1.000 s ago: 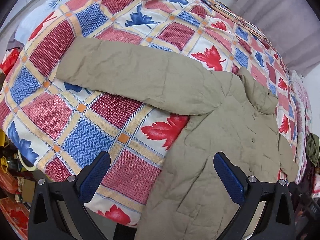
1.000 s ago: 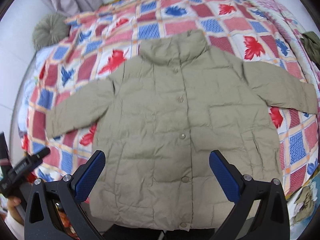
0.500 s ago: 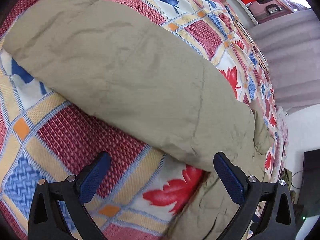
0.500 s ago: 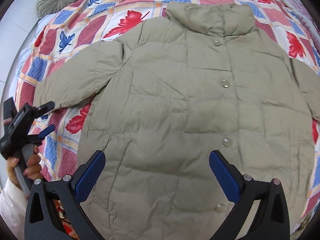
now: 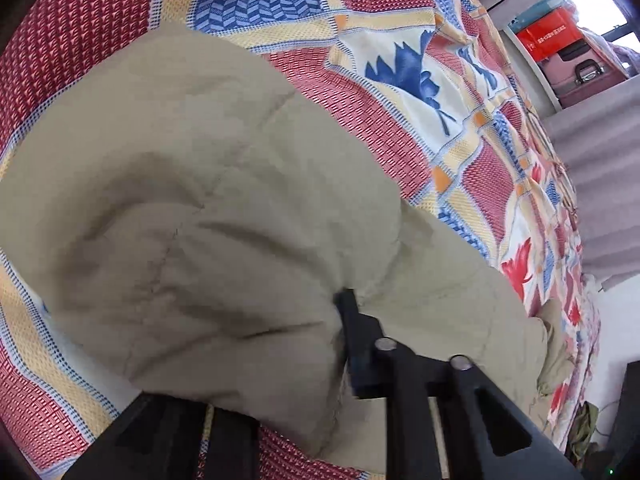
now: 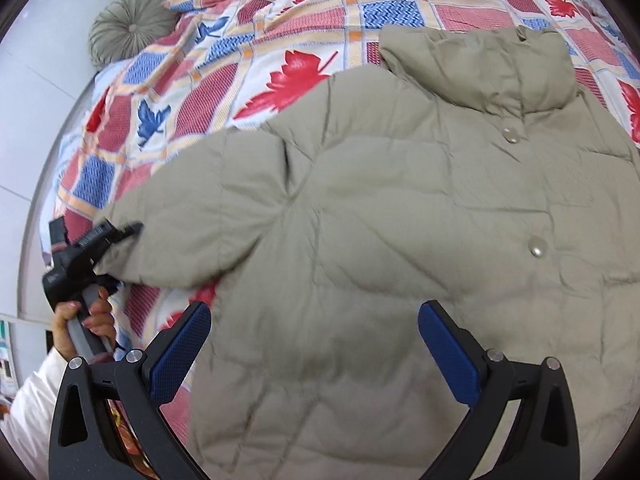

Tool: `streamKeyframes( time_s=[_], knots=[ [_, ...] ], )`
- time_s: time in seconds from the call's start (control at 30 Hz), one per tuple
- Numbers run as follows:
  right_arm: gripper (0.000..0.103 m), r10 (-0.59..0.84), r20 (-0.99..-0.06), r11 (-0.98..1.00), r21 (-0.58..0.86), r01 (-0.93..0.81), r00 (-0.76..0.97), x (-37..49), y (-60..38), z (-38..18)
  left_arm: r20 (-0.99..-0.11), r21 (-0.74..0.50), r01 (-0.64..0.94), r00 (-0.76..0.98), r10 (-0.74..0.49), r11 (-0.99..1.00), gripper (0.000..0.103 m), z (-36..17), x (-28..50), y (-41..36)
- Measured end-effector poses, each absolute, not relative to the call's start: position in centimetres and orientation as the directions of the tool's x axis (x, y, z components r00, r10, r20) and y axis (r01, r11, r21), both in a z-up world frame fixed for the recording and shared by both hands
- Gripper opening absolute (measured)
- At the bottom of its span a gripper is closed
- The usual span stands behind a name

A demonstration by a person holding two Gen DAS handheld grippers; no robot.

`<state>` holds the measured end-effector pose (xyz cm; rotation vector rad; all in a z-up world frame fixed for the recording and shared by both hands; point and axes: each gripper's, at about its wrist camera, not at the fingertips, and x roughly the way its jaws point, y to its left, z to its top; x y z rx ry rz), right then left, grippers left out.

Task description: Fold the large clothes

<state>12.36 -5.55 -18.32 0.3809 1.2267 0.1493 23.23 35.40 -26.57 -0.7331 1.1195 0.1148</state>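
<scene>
Gripping the sleeve (image 6: 180,216) of the jacket (image 6: 400,260) spread on the bed (image 6: 260,40), the left tool (image 6: 120,236) is pinched shut at left; right tool (image 6: 314,354) hovers spread, lower centre. Next: fold sleeve inward.

A bed (image 6: 304,12) is covered by a patchwork quilt (image 5: 400,92) printed with red and blue leaves, red woven squares, blue chevron squares and yellow bands. A round, pleated grey-green cushion (image 6: 130,26) is set at the bed's far left corner, against a pale wall (image 6: 36,92). Grey curtains (image 5: 600,184) are hung along the far side of the bed. Above them a recessed shelf (image 5: 532,68) is seen, on which a red box (image 5: 548,38) and a pink suitcase (image 5: 588,76) are kept. Daylight is admitted through a bright opening (image 5: 596,4) behind the shelf. Dark green cloth (image 5: 584,428) is bunched near the bed's edge.
</scene>
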Motion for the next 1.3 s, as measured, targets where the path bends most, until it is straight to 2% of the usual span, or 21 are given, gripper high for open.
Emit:
streamKeyframes(
  time_s=[0.03,0.07,0.1,0.13,0.17,0.37,0.63,0.8,0.9,1.0,1.17,1.3],
  knots=[
    [0.099,0.318,-0.883,0.922,0.373,0.103,0.346,12.9,-5.4,-18.3,-0.85,-0.463,-0.432,0.465,-0.249,0.774,0.013,-25.8,23.2,35.4],
    [0.079,0.323,-0.877,0.917,0.382,0.111,0.355,13.4,-5.2,-18.4,-0.851,-0.444,-0.418,0.474,-0.226,0.793,0.009,-24.9,23.2,35.3],
    [0.04,0.336,-0.872,0.91,0.398,0.115,0.354,14.0,-5.0,-18.6,-0.85,-0.423,-0.397,0.485,-0.206,0.815,0.009,-23.8,23.2,35.0],
    [0.022,0.351,-0.872,0.904,0.411,0.12,0.341,14.8,-4.7,-19.1,-0.845,-0.411,-0.378,0.498,-0.192,0.829,0.009,-22.7,22.9,34.8],
    [0.014,0.364,-0.871,0.896,0.424,0.131,0.33,15.4,-4.4,-19.6,-0.836,-0.404,-0.354,0.517,-0.184,0.844,0.009,-21.4,22.7,34.4],
    [0.014,0.477,-0.81,0.842,0.533,0.086,0.341,17.9,-1.3,-21.7,-0.761,-0.384,-0.175,0.617,-0.203,0.906,0.009,-13.9,20.8,31.1],
    [0.013,0.533,-0.798,0.798,0.585,0.147,0.28,18.1,1.0,-26.5,-0.673,-0.44,0.103,0.619,-0.404,0.892,0.009,-7.6,20.2,20.5],
    [0.013,0.58,-0.774,0.765,0.625,0.155,0.255,17.1,-0.4,-25.5,-0.656,-0.433,0.279,0.554,-0.513,0.857,0.009,-5.8,20.4,11.0],
    [0.013,0.553,-0.781,0.77,0.612,0.18,0.292,14.5,-3.9,-23.3,-0.675,-0.408,0.346,0.509,-0.534,0.845,0.009,-6.4,20.2,5.2],
    [0.013,0.461,-0.812,0.793,0.558,0.244,0.357,11.0,-9.0,-21.2,-0.707,-0.367,0.407,0.462,-0.535,0.836,0.009,-8.6,19.5,-0.6],
    [0.013,0.286,-0.871,0.802,0.446,0.398,0.399,5.5,-17.9,-20.2,-0.821,-0.2,0.473,0.398,-0.411,0.858,0.009,-15.8,17.7,-8.6],
    [0.013,0.241,-0.896,0.777,0.408,0.479,0.373,3.3,-21.9,-21.6,-0.884,-0.118,0.484,0.346,-0.314,0.867,0.009,-20.8,16.1,-11.1]
  ],
)
